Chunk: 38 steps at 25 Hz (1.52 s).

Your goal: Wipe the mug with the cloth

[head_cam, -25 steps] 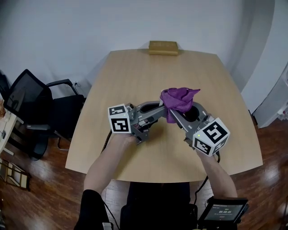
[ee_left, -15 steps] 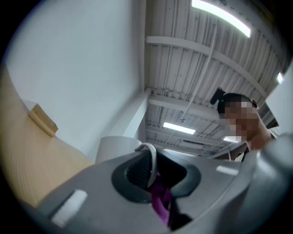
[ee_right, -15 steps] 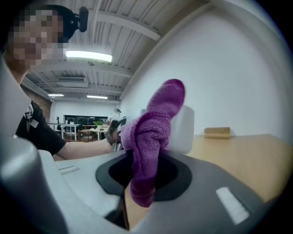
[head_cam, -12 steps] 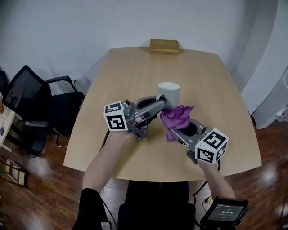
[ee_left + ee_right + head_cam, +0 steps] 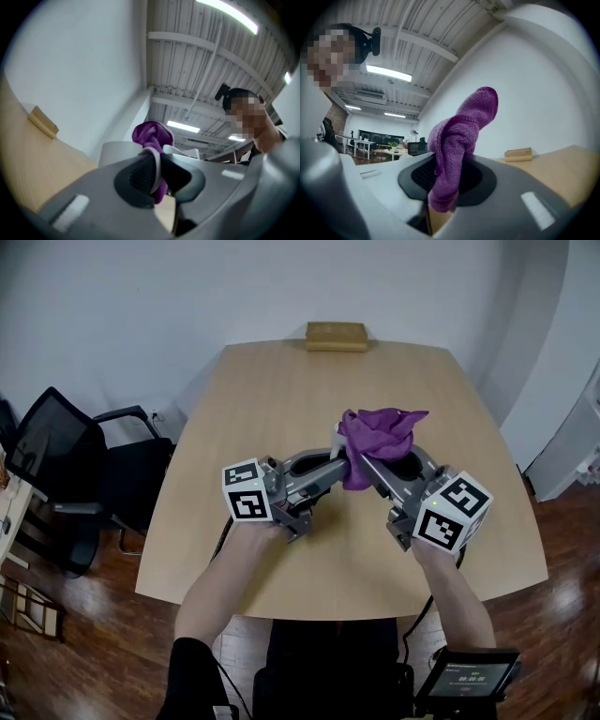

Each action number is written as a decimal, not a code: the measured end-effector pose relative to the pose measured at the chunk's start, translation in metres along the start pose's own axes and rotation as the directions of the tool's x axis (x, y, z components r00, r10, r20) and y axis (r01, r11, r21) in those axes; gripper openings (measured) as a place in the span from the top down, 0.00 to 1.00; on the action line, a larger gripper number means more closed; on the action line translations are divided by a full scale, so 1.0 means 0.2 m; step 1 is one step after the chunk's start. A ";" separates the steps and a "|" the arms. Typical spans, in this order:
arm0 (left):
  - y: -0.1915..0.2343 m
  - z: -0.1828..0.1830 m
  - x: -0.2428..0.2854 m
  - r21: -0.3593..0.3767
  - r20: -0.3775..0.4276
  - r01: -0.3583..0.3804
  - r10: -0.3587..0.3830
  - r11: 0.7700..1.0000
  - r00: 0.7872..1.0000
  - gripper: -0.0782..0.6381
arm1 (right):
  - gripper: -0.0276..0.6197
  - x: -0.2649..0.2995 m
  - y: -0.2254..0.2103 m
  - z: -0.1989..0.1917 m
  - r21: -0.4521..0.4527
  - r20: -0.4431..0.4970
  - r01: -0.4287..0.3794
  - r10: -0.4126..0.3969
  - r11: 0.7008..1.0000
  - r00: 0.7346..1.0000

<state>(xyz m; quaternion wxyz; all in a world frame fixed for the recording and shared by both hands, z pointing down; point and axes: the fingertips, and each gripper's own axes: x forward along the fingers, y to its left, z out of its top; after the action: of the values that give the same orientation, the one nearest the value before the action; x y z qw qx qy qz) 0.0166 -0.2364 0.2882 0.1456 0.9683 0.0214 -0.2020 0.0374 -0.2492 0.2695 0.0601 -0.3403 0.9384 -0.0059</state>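
A white mug (image 5: 336, 440) stands near the middle of the wooden table (image 5: 272, 399), almost wholly covered by the purple cloth (image 5: 379, 432). My left gripper (image 5: 335, 462) comes in from the left and is shut on the mug's handle (image 5: 157, 161). The mug's body (image 5: 117, 151) shows just beyond that gripper's jaws. My right gripper (image 5: 367, 461) is shut on the cloth (image 5: 457, 145) and presses it over the top and right side of the mug. The cloth's free end (image 5: 152, 133) sticks up above the rim.
A tan wooden block (image 5: 337, 336) lies at the table's far edge, also in the right gripper view as the block (image 5: 518, 153). A black office chair (image 5: 66, 460) stands left of the table. A small screen device (image 5: 466, 679) sits at the lower right.
Half a second ago the cloth was pulled down toward me and the mug stood uncovered. The right gripper has since carried the cloth back up over the mug. The left gripper barely moved.
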 end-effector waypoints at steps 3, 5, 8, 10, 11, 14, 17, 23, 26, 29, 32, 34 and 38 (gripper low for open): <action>0.00 0.00 0.01 -0.003 0.004 0.001 -0.001 1.000 1.000 0.81 | 0.83 -0.02 0.03 -0.08 0.023 -0.009 -0.017 0.017 1.000 1.000; -0.01 -0.01 0.01 0.002 0.000 0.008 -0.008 1.000 1.000 0.81 | 0.84 -0.04 0.04 -0.10 0.043 -0.004 -0.018 0.018 0.999 1.000; -0.01 -0.01 0.02 -0.005 0.002 0.014 -0.014 1.000 1.000 0.81 | 0.84 -0.06 0.03 -0.12 0.091 0.004 -0.024 0.023 0.996 1.000; 0.00 0.00 0.01 -0.019 0.024 0.016 -0.015 1.000 1.000 0.81 | 0.84 -0.07 0.03 -0.15 0.126 0.004 -0.030 0.030 0.992 1.000; 0.01 0.01 0.00 -0.024 0.037 0.016 -0.015 1.000 0.999 0.81 | 0.84 -0.08 0.03 -0.18 0.134 -0.008 -0.034 0.035 0.990 0.999; 0.00 0.04 -0.01 -0.017 0.063 0.016 -0.015 1.000 0.998 0.81 | 0.84 -0.07 0.08 -0.33 0.147 -0.106 -0.051 0.067 0.988 0.992; -0.01 0.06 -0.02 -0.015 0.079 0.028 -0.026 1.000 0.997 0.81 | 0.84 -0.10 0.13 -0.48 0.168 -0.215 -0.068 0.104 0.983 0.971; -0.03 0.07 -0.01 -0.005 0.076 0.043 -0.043 0.999 0.996 0.81 | 0.84 -0.21 0.10 -0.17 0.109 -0.047 -0.061 0.066 0.992 0.997; -0.05 0.05 0.00 0.002 0.052 0.065 -0.065 0.998 0.997 0.81 | 0.83 -0.21 0.03 0.11 0.011 0.113 -0.017 0.016 1.000 0.993; -0.07 0.03 0.00 0.002 0.037 0.089 -0.089 0.996 0.995 0.81 | 0.83 -0.13 0.03 0.11 -0.025 0.090 -0.032 0.034 0.999 0.995; -0.09 0.05 -0.01 -0.009 0.059 0.113 -0.112 0.994 0.992 0.81 | 0.83 -0.07 0.09 -0.05 0.001 0.000 -0.085 0.085 0.996 0.996; -0.08 0.06 -0.02 -0.018 0.083 0.122 -0.121 0.992 0.989 0.81 | 0.83 -0.09 0.11 -0.17 0.033 -0.046 -0.105 0.107 0.994 0.993; -0.09 0.12 -0.05 -0.029 0.134 0.143 -0.138 0.989 0.981 0.81 | 0.83 -0.16 0.13 -0.40 0.077 -0.187 -0.114 0.127 0.990 0.974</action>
<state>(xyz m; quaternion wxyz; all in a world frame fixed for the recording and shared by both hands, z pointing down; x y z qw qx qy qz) -0.0026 -0.2262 0.2667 0.1506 0.9460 0.0840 -0.2746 0.0358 -0.2118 0.3505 -0.0191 -0.2785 0.9580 -0.0660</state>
